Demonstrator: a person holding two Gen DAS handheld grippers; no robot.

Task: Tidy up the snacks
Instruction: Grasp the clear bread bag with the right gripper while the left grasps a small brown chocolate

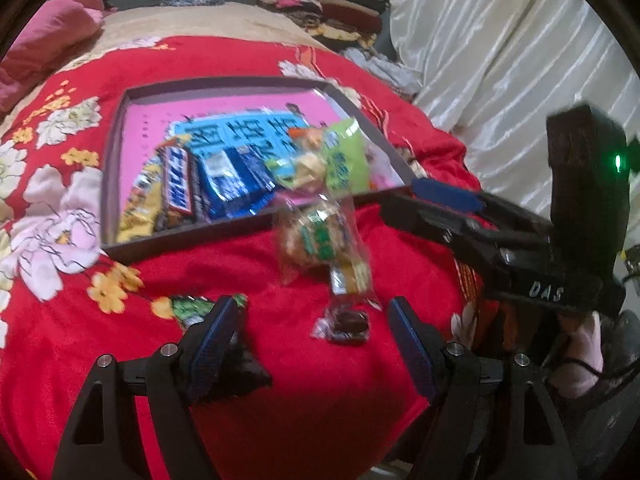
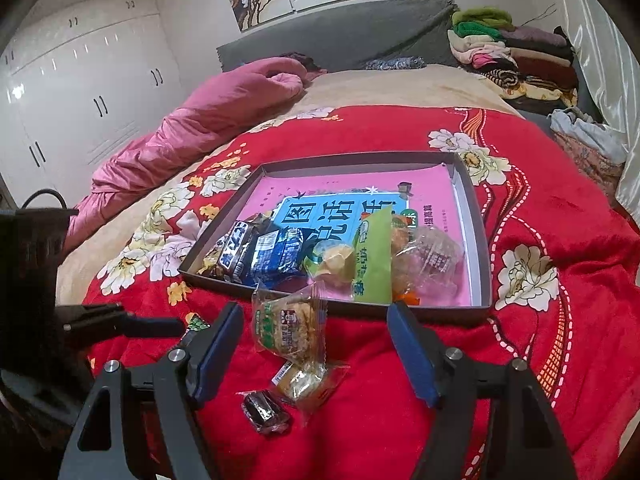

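Note:
A shallow grey box lid (image 2: 482, 248) with a pink printed bottom lies on the red flowered blanket and holds several snacks: a dark bar (image 2: 234, 254), blue packets (image 2: 278, 258), a green packet (image 2: 374, 258). The lid's near wall shows in the left wrist view (image 1: 192, 236). In front of it lie a clear cracker pack (image 2: 290, 326) (image 1: 318, 240), a small yellow pack (image 2: 300, 380) and a dark wrapped candy (image 2: 266, 410) (image 1: 346, 322). My right gripper (image 2: 316, 312) is open just above the cracker pack. My left gripper (image 1: 312, 308) is open, near the candy. A green-wrapped snack (image 1: 188, 308) lies by its left finger.
The right gripper's body (image 1: 520, 232) reaches in from the right in the left wrist view. A pink quilt (image 2: 192, 128) lies far left on the bed, folded clothes (image 2: 512, 56) are stacked at the headboard, and a white curtain (image 1: 500, 40) hangs on the right.

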